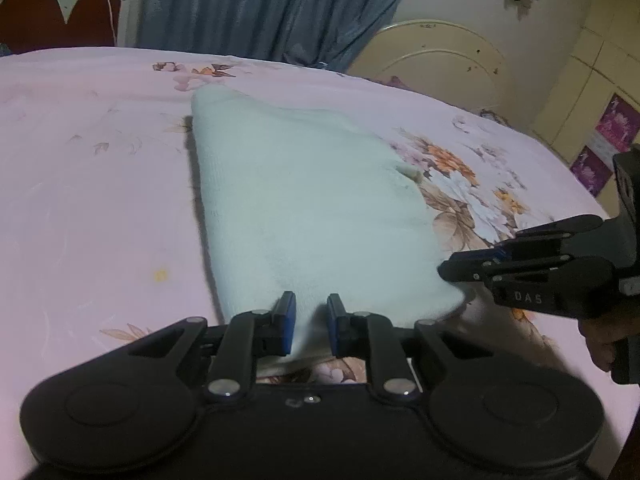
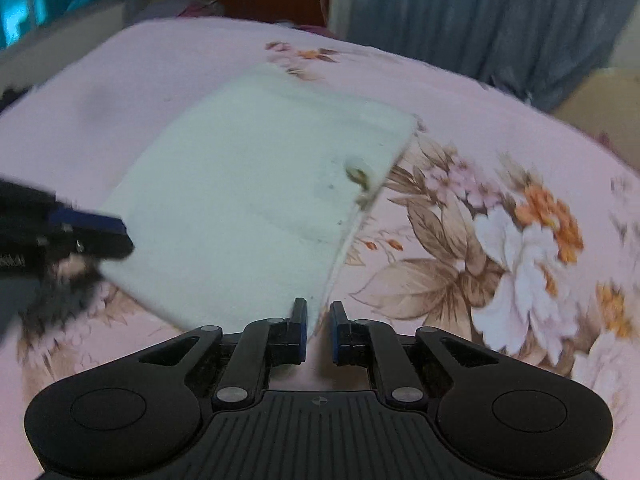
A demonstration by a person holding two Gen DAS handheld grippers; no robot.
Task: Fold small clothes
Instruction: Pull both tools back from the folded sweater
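A small white knitted cloth (image 1: 304, 208) lies on the pink flowered bedsheet (image 1: 88, 184); its near edge is lifted off the sheet. My left gripper (image 1: 311, 320) is shut on the near left corner, with cloth between the blue pads. My right gripper (image 1: 446, 270) comes in from the right and pinches the near right corner. In the right wrist view the cloth (image 2: 256, 192) spreads ahead, its near corner sits between the right gripper's (image 2: 319, 328) pads, and the left gripper (image 2: 120, 236) grips the corner at the left.
The bed's pink sheet (image 2: 520, 128) has a big flower print at the right. A red and white headboard (image 1: 60, 4), blue curtain (image 1: 272, 8) and cream cabinet (image 1: 440, 64) stand behind the bed.
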